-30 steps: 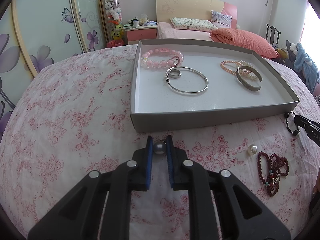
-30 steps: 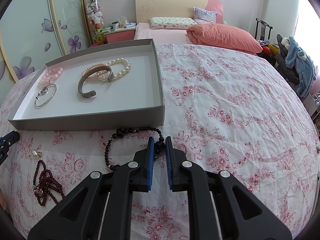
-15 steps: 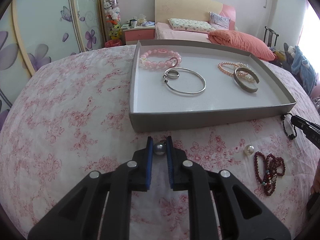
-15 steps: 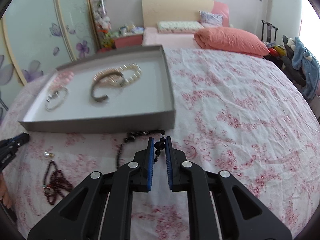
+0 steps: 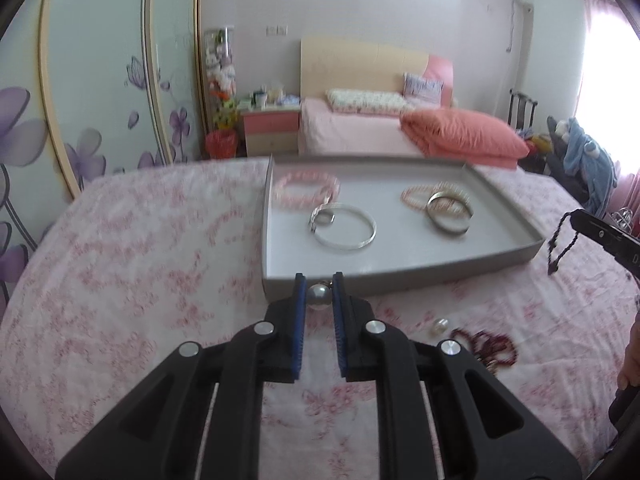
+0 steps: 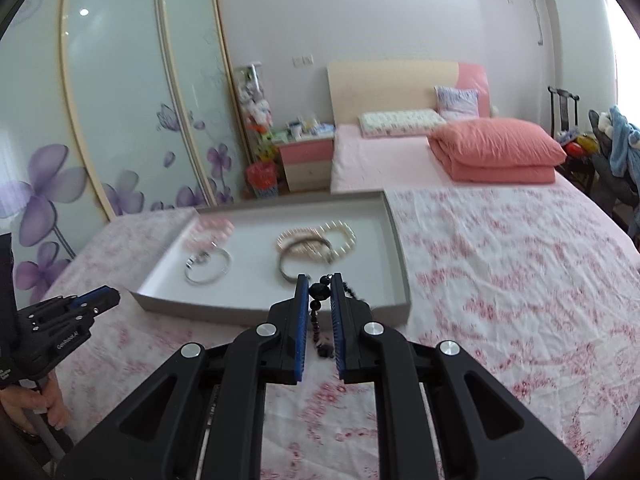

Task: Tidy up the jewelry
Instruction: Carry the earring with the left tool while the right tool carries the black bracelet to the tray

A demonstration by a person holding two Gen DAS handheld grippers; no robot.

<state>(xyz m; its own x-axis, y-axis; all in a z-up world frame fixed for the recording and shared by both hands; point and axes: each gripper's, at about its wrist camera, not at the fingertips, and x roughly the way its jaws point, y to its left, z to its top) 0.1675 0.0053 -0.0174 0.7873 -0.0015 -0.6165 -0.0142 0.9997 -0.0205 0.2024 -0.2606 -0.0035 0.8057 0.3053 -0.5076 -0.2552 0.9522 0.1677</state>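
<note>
My left tongs (image 5: 319,295) gripped a pearl (image 5: 319,297), right tongs (image 6: 319,297) pinched black beads (image 6: 318,310), both just short of the tray (image 5: 404,278). Four-odd pieces were already inside; another pearl (image 5: 439,326) and red beads (image 5: 486,346) remained on the bed.

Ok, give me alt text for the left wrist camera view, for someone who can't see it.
The left gripper pinches a grey pearl above a pink floral bedspread, just short of a grey tray holding bracelets and bangles. At the right edge, the right gripper dangles a black bead strand.
</note>
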